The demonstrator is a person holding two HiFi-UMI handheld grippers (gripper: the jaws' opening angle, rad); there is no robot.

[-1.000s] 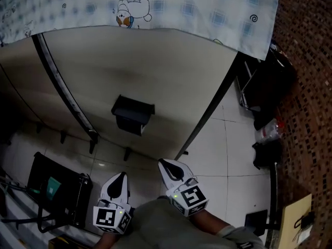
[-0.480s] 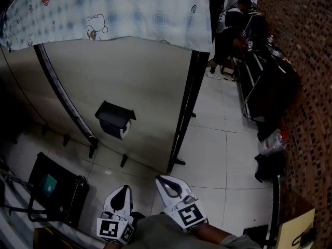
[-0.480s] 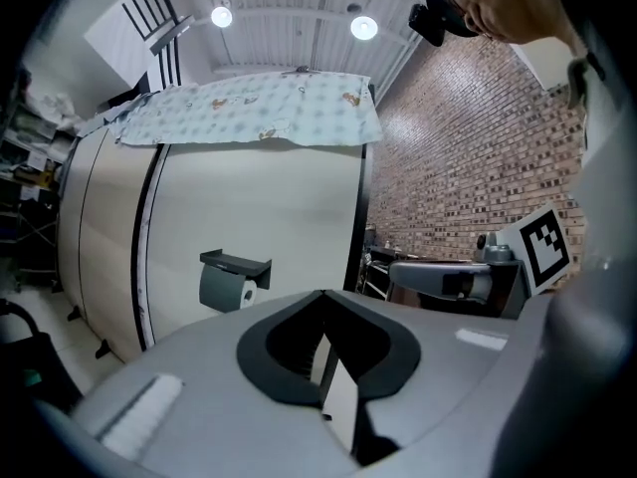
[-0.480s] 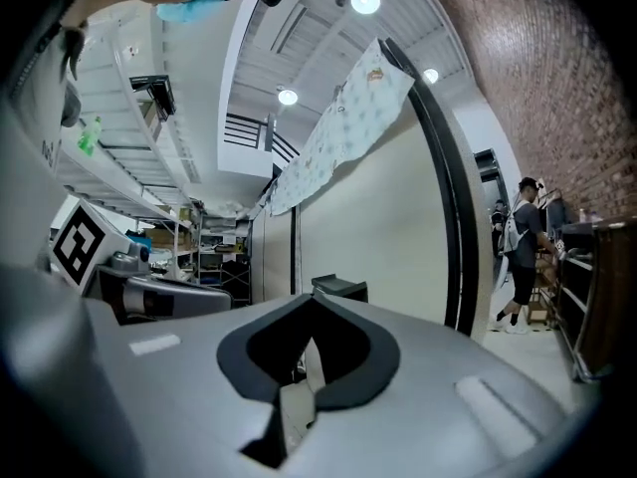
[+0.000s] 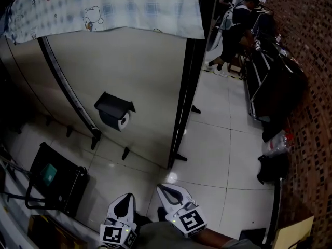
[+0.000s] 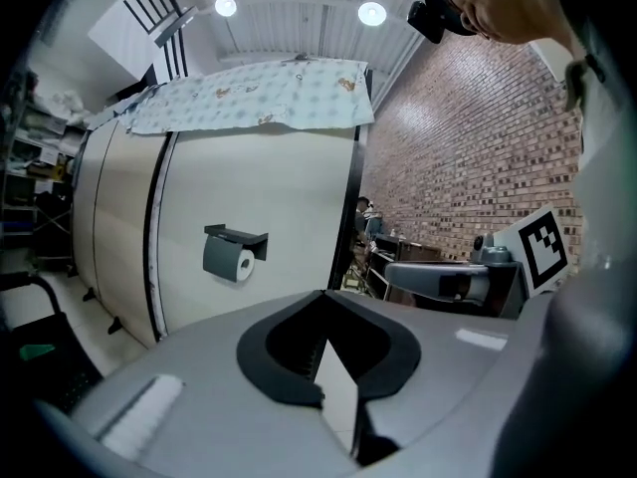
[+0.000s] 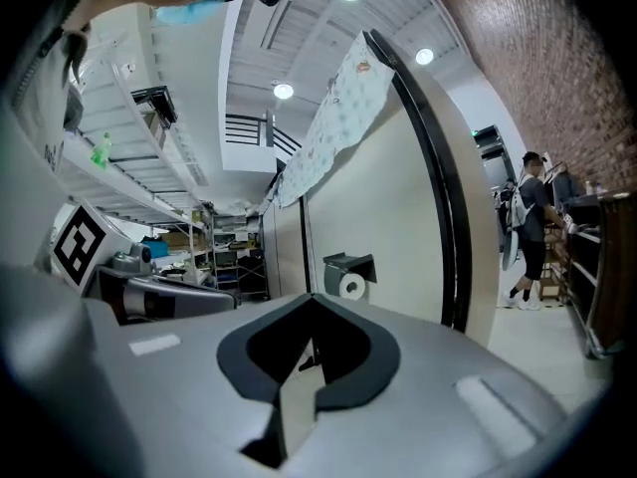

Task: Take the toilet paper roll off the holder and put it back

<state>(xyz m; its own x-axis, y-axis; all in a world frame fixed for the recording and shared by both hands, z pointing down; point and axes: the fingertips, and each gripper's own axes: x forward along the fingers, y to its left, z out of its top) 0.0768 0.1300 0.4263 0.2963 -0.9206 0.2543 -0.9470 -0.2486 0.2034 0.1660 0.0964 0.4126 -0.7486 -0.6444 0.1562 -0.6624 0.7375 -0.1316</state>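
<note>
Sitting in the black holder (image 5: 111, 107) on the wall, toilet paper roll (image 5: 122, 121) far from left gripper (image 5: 124, 201) and right gripper (image 5: 168, 192). From the left gripper: jaws together, empty, toilet paper roll (image 6: 245, 263) far ahead, leftward. From the right: jaws together, empty, toilet paper roll (image 7: 350, 287) far ahead.

The holder's cover (image 5: 113, 106) hides most of the toilet paper roll (image 5: 123, 121). The bottom edge cuts the left hand-held gripper (image 5: 126, 198).
</note>
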